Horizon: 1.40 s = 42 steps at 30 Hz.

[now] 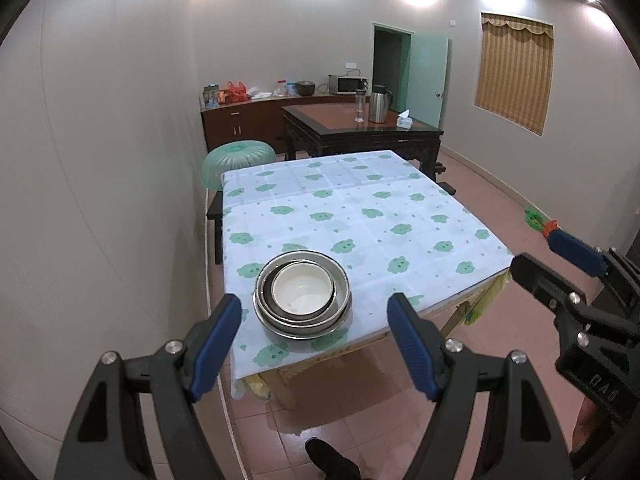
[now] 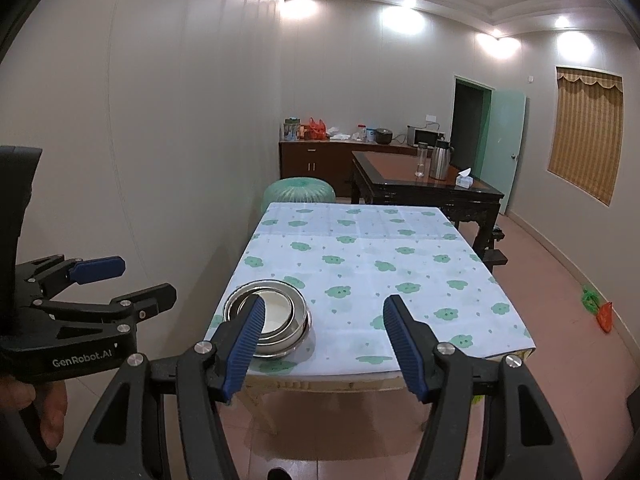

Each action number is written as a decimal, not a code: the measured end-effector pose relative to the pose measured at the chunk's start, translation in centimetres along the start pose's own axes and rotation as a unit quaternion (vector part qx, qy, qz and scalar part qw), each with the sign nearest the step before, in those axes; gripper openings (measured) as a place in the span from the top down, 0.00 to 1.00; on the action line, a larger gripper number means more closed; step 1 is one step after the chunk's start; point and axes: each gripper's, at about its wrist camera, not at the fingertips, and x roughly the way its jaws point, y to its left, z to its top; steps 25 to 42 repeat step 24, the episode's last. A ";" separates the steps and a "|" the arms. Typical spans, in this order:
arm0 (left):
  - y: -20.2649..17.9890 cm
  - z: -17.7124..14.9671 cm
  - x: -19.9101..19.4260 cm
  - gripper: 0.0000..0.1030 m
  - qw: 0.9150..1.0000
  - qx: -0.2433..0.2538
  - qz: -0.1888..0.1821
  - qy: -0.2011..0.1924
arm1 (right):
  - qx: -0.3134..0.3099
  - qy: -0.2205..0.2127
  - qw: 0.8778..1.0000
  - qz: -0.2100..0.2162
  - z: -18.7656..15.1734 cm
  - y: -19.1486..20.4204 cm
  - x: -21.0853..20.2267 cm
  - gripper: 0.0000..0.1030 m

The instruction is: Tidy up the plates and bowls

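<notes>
- A left gripper point(image 1: 314, 322), its black plastic arms tipped with ribbed blue pads, is held with jaws spread and nothing between the pads, short of the table's near edge.
- A right gripper point(image 2: 324, 330) of the same build is likewise released and empty; seen from the left wrist camera it sits off to the right side, and a person's hand point(image 2: 50, 416) grips the left tool's handle in the right wrist view.
- Just ahead of the left gripper, framed between its two pads, a nested stack of bowls point(image 1: 303, 295) rests near the front edge of the table: round stainless steel bowls with shiny rims, and a cream-white bowl point(image 1: 303, 289) seated innermost.
- From the right gripper the stack lies ahead and to the left, partly hidden behind its left pad.
- Beneath the bowls, a smooth pale tablecloth point(image 1: 360, 216) printed with green cloud-like shapes covers the rectangular table.
- Beyond the far edge, a ribbed translucent green dome-shaped cover point(image 1: 238, 162) sits to the left.
- Farther on stands a dark carved wooden table point(image 1: 360, 132) carrying a steel jug point(image 1: 379, 104), a clear bottle and a tissue box.
</notes>
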 end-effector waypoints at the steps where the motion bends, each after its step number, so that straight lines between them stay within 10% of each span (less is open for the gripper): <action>1: 0.0 0.0 0.0 0.26 1.000 0.000 -0.001 0.000 | 0.000 -0.003 1.000 -0.001 0.1 -0.1 0.0 0.38; 42: -1.0 -0.3 0.7 0.26 1.000 0.030 0.000 -0.007 | -0.001 -0.007 1.000 0.008 0.4 -0.5 0.0 0.38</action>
